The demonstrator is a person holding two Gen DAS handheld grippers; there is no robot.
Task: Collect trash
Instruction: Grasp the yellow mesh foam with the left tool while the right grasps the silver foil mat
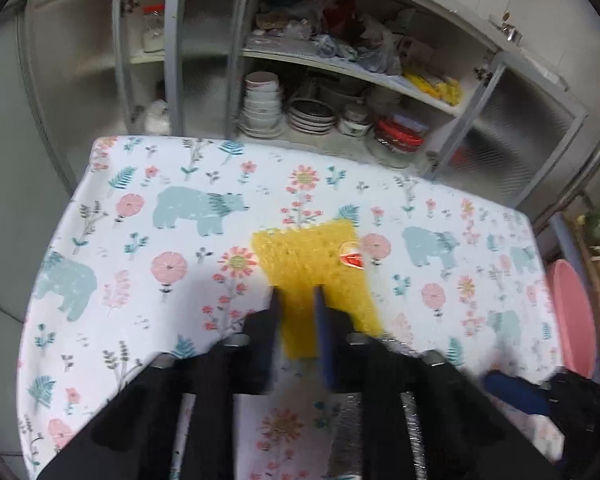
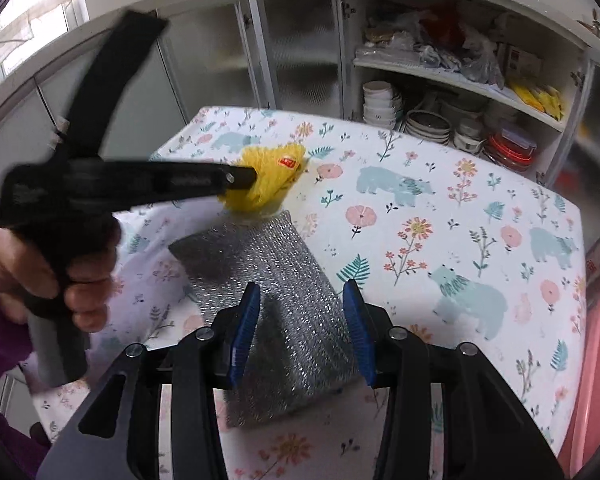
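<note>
The left gripper [image 1: 298, 292] pinches the yellow scrubbing cloth [image 1: 314, 268] at its near edge on the floral tablecloth [image 1: 180, 240]; it looks soft and light. The right gripper [image 2: 300, 308] stands half-open over the silver scouring pad [image 2: 272, 292], probably springy; take one edge.

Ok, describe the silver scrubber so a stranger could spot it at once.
On the floral bear-print tablecloth, look beside the yellow sponge. The silver scrubber is a flat glittery metallic pad, grey where everything nearby is colourful.
</note>
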